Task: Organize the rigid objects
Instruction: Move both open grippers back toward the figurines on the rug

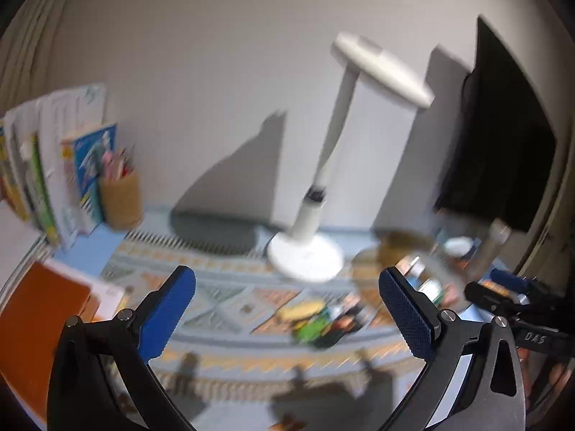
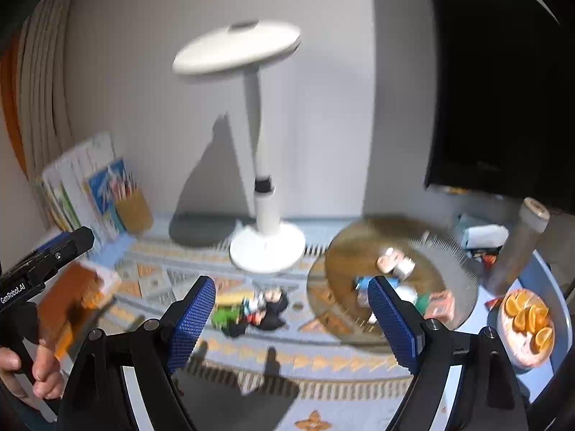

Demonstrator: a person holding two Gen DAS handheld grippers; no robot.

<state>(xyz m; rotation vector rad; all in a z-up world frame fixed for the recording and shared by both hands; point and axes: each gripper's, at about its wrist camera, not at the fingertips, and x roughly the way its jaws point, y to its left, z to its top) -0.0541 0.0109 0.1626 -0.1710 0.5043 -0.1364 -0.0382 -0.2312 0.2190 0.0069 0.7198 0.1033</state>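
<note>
At nine o'clock, books (image 2: 84, 194) lean on the wall. At centre, a pile of small toys (image 2: 251, 310) lies loose on the desk (image 2: 251, 373), likely awaiting sorting. Both the left claw (image 1: 287, 309) and right claw (image 2: 291, 318) are spread wide and empty. At three o'clock sits a round tray (image 2: 449, 287).

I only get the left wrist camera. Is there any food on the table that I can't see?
Observer: Yes. The right wrist view shows orange slices in a bowl near the table's right edge, just right of the round tray.
Operator: Is the right gripper holding something?
Observer: No. The right gripper is open, with nothing between its blue pads.
Operator: What's holding my gripper up?
Observer: A person's hand, at the left edge of the right wrist view, grips the black handle of the left gripper.
</note>
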